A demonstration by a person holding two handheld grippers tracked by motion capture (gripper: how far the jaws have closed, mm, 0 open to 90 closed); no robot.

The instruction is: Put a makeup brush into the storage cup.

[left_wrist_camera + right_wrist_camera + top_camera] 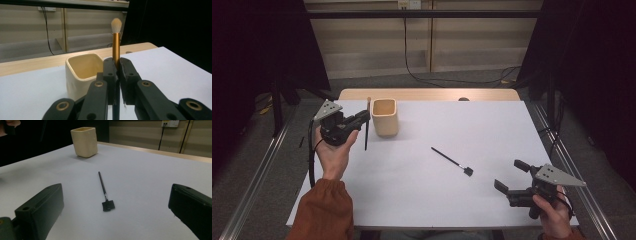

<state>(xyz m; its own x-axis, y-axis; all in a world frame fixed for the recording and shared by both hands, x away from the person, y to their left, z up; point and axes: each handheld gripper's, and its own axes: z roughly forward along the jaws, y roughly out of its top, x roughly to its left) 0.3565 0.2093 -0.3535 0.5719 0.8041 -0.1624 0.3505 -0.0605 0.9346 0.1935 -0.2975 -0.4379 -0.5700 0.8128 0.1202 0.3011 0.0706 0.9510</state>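
Inspection, high view: your left hand-held gripper (362,118) sits at centre left of the frame, jaws closed on a makeup brush (367,125) that stands nearly upright, its long axis running top to bottom of the picture, just left of the cream cup (385,117). The lower end hangs clear above the white counter (492,130). Judged from that placement, you hold the brush vertical beside the cup so it can go in handle first. Your right hand-held gripper (511,176) rests at lower right, jaws wide apart and holding nothing. A second, black brush (451,161) lies flat at centre, its long axis slanting from upper left to lower right, head at the lower right end.

Left gripper view: the jaws pinch the gold handle (116,47) of the makeup brush at centre frame. Pale bristles (116,25) point straight up. The cream cup (82,72) stands just left of the jaws, mouth open and seemingly empty.

Right gripper view: both jaws stand at the lower corners, far apart, nothing between them. The black brush (104,191) lies ahead at centre, handle pointing toward the cream cup (84,142) at upper left, flat head nearest you.
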